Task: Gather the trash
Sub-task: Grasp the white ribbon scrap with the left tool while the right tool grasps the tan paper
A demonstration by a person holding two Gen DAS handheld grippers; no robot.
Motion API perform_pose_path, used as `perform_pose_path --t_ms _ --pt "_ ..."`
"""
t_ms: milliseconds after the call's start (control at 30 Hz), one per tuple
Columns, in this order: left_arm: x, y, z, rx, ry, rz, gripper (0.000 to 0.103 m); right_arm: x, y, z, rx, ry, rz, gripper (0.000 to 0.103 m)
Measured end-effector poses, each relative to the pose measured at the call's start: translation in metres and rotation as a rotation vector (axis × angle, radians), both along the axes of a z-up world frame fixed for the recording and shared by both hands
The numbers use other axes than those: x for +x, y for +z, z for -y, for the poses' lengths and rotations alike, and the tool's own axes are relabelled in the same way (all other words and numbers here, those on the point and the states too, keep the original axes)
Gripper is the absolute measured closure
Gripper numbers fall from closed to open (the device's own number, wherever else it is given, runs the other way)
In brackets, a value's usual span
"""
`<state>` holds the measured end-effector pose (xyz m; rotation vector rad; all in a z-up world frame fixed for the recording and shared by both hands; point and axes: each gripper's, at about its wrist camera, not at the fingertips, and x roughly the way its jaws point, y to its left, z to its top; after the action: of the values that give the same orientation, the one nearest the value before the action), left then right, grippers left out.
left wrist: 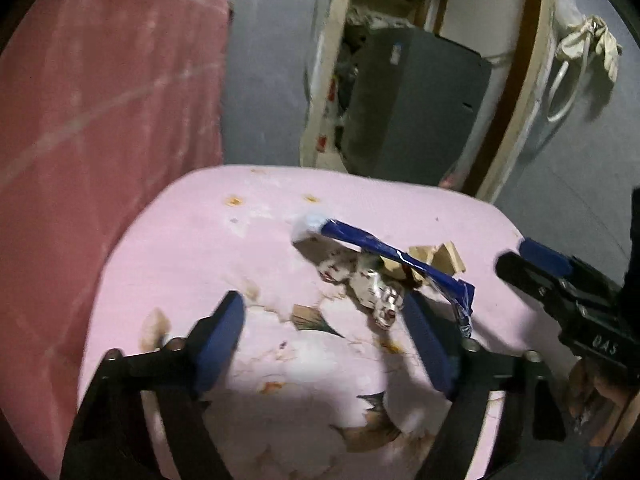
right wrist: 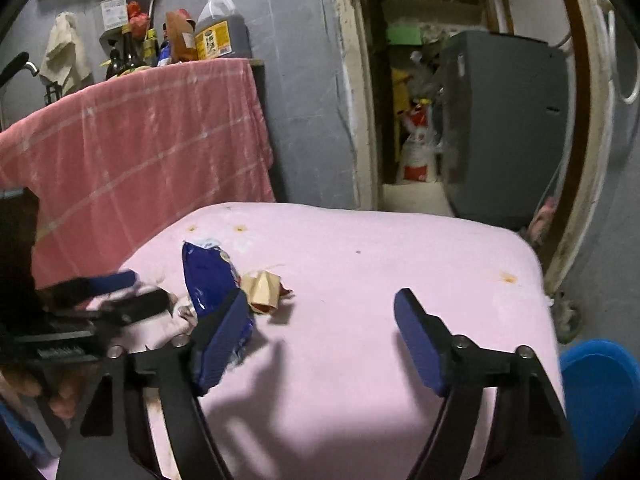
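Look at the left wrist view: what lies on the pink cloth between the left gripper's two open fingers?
Between the left gripper fingers, the pink cloth carries only stains and a small torn scrap; the crumpled silver wrapper lies just beyond.

Left gripper (left wrist: pixel 324 336): jaws apart, angled downward, nothing clamped | Right gripper (right wrist: pixel 320 340): jaws apart, angled downward, at left's 3 o'clock
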<state>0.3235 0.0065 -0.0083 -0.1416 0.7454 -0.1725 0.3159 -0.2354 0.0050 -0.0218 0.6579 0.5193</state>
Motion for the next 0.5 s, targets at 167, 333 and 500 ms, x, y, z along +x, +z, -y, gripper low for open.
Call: perform_pose_path --t_ms 167,333,500 --pt "0.01 -0.001 0.007 -0.048 -0.058 -0.019 0.046 0.014 -0.002 -0.007 0.045 0.051 -0.063 0.04" --pt "0.022 -0.005 0.01 -0.063 -0.076 -0.071 0.07 0.028 -0.013 -0.019 0.044 0.104 -0.17 0.053" --pt "0.022 -0.006 0.01 -0.093 -0.105 -0.092 0.087 0.037 -0.023 -0.02 0.09 0.126 -0.254 0.071"
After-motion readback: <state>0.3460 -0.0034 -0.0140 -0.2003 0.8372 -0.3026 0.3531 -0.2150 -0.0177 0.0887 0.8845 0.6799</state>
